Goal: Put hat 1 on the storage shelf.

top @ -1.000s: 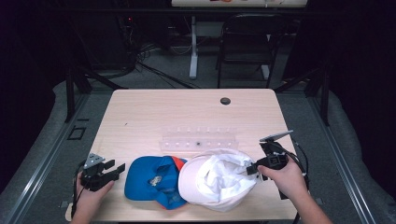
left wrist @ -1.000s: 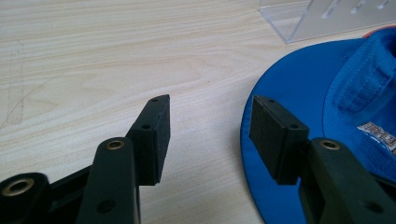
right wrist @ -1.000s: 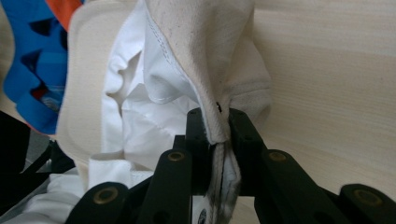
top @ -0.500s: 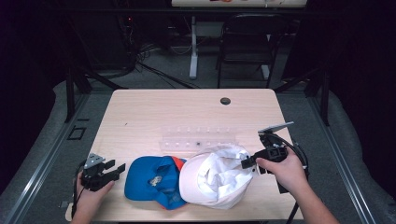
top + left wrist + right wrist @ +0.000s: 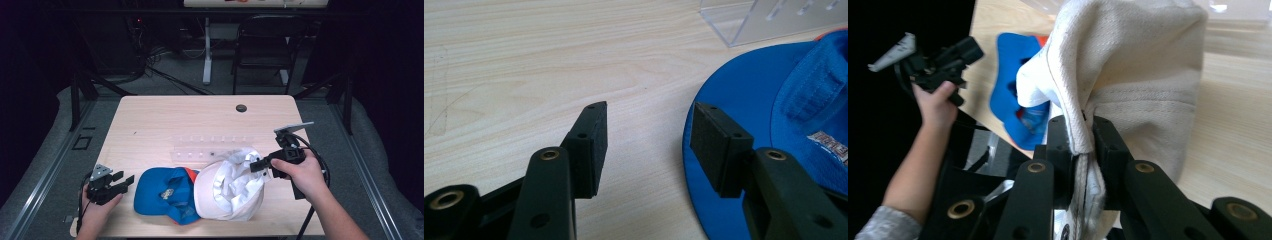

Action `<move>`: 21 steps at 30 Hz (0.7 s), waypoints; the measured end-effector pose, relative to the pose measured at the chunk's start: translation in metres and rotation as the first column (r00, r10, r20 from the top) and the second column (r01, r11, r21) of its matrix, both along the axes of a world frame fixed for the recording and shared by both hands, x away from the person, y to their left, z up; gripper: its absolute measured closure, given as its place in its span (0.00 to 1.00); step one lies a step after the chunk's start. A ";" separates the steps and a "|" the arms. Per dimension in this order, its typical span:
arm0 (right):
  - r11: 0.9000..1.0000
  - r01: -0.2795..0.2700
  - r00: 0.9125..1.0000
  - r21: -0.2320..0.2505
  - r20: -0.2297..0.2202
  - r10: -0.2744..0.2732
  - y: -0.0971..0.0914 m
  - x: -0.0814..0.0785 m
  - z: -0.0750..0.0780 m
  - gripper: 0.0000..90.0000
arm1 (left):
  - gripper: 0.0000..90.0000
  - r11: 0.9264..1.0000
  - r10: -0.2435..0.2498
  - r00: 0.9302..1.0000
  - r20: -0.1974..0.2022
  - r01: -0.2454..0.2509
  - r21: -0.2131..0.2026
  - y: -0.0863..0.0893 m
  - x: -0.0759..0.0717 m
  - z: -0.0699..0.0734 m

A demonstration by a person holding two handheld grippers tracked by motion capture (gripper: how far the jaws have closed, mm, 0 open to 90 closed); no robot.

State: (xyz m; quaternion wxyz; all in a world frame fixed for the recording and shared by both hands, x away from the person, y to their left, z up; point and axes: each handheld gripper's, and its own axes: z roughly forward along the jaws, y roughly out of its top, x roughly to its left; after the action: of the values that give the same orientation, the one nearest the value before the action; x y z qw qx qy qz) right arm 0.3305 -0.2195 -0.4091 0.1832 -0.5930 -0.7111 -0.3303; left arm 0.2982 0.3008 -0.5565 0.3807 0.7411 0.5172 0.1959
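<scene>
White cap (image 5: pixel 231 190) lies at the near edge of the tabletop (image 5: pixel 165 125), its rim pinched tight between the jaws of the right gripper (image 5: pixel 255 166) and raised off the wood on that side. Its other side overlaps a blue cap (image 5: pixel 165 192) lying flat beside it. Just behind both sits a clear plastic rack (image 5: pixel 210 148). Left gripper (image 5: pixel 125 181) rests near the blue cap's brim, jaws wide apart and holding nothing.

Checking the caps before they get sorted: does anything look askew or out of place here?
Yes: the white cap lies upside down, overlapping the blue cap, with one edge pinched and lifted by the right gripper. The left gripper is open beside the blue cap's brim.
</scene>
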 end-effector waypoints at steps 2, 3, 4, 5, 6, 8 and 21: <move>1.000 -0.005 1.000 0.020 -0.004 0.006 0.003 0.002 0.008 0.89 | 0.55 1.000 0.000 1.000 -0.001 0.000 0.001 0.000 0.000 0.000; 1.000 -0.005 1.000 0.020 -0.004 0.006 0.003 0.002 0.008 0.89 | 0.55 1.000 0.000 1.000 0.004 0.000 -0.004 0.000 0.000 0.000; 0.999 -0.010 1.000 0.041 -0.004 0.010 0.006 0.002 0.013 0.89 | 0.55 1.000 -0.001 1.000 -0.002 0.001 0.000 0.000 0.000 0.000; 0.999 -0.010 1.000 0.041 -0.004 0.010 0.006 0.002 0.013 0.89 | 0.55 1.000 -0.004 1.000 -0.008 0.004 0.001 0.000 0.000 0.000; 0.998 -0.017 1.000 0.060 -0.003 0.018 0.008 0.002 0.020 0.89 | 0.55 1.000 0.001 1.000 0.002 -0.001 -0.004 0.000 0.001 0.000; 0.997 -0.025 1.000 0.069 -0.001 0.025 0.008 0.002 0.023 0.89 | 0.55 1.000 0.001 1.000 0.003 -0.001 -0.005 0.000 0.001 0.000; 0.998 0.018 0.999 0.056 0.039 -0.020 0.000 0.002 0.053 0.89 | 0.56 1.000 -0.009 1.000 0.007 0.009 -0.022 -0.002 0.001 0.000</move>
State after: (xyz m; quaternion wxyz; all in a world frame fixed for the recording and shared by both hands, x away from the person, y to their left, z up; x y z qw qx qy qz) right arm 0.3323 -0.2199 -0.3558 0.1826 -0.5878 -0.6994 -0.3633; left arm 0.2990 0.2991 -0.5564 0.3915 0.7384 0.5149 0.1909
